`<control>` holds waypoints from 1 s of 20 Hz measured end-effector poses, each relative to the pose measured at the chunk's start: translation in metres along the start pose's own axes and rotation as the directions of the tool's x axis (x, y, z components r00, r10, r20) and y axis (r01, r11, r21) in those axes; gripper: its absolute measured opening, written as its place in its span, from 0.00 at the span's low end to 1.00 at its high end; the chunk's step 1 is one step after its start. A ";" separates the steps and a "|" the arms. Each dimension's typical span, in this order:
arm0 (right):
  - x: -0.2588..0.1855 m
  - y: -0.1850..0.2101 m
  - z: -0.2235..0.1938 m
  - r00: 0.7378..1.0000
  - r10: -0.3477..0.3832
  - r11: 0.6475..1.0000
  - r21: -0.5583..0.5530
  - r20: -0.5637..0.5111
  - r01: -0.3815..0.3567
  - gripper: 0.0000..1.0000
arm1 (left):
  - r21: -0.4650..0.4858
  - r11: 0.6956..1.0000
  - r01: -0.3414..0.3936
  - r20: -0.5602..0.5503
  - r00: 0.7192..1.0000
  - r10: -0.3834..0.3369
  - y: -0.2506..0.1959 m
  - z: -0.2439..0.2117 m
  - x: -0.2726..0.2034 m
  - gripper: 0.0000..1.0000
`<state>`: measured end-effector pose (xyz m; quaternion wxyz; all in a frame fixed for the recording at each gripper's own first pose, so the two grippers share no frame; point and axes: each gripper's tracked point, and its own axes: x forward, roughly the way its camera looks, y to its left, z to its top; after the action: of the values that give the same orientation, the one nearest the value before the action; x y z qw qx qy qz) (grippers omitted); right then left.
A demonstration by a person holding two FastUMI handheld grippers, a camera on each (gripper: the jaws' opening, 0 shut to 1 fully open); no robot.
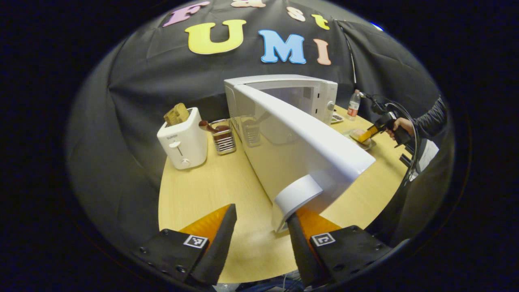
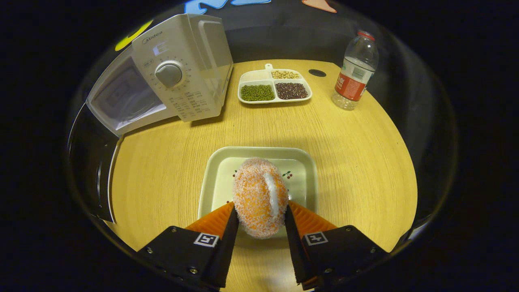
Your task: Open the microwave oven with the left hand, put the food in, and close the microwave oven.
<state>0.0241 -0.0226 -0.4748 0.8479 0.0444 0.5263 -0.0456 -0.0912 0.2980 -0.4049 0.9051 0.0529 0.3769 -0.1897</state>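
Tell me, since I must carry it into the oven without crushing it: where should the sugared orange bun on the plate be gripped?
Grip the bun across its narrow middle, from above the plate's near edge. It is egg-shaped with its long axis along the fingers, so the flanks offer the shortest span. The right gripper already presses both flanks there.

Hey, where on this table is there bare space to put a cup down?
Bare tabletop lies between the square plate, divided bean tray and water bottle, and before the toaster. It is crowded around the microwave, its open door and the utensil rack.
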 end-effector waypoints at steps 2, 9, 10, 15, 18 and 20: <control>-0.009 0.003 0.004 1.000 0.011 0.999 -0.040 0.020 -0.011 0.62 | -0.011 0.999 -0.033 0.010 0.999 0.033 0.000 -0.002 -0.004 0.90; -0.045 0.009 0.020 0.993 0.032 0.978 -0.207 0.116 -0.007 0.62 | -0.109 0.960 -0.258 0.140 0.952 0.272 -0.003 0.023 -0.081 0.96; -0.052 0.011 0.025 0.990 0.035 0.973 -0.233 0.139 -0.001 0.62 | -0.134 0.945 -0.299 0.173 0.932 0.320 -0.007 0.040 -0.096 0.97; -0.094 0.033 0.057 0.952 0.055 0.923 -0.380 0.301 0.067 0.62 | -0.200 0.919 -0.339 0.343 0.854 0.390 -0.081 0.130 -0.133 0.95; -0.115 0.056 0.074 0.918 0.096 0.887 -0.452 0.385 0.097 0.62 | -0.203 0.942 -0.267 0.422 0.844 0.330 -0.132 0.177 -0.139 0.97; -0.124 0.072 0.085 0.892 0.117 0.849 -0.510 0.436 0.138 0.62 | -0.213 0.954 -0.211 0.476 0.831 0.290 -0.153 0.203 -0.147 0.97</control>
<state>0.0534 0.0425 -0.3238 0.9252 -0.2051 0.3073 0.0869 -0.1097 0.1533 -0.1504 0.9900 -0.0180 0.1318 -0.0472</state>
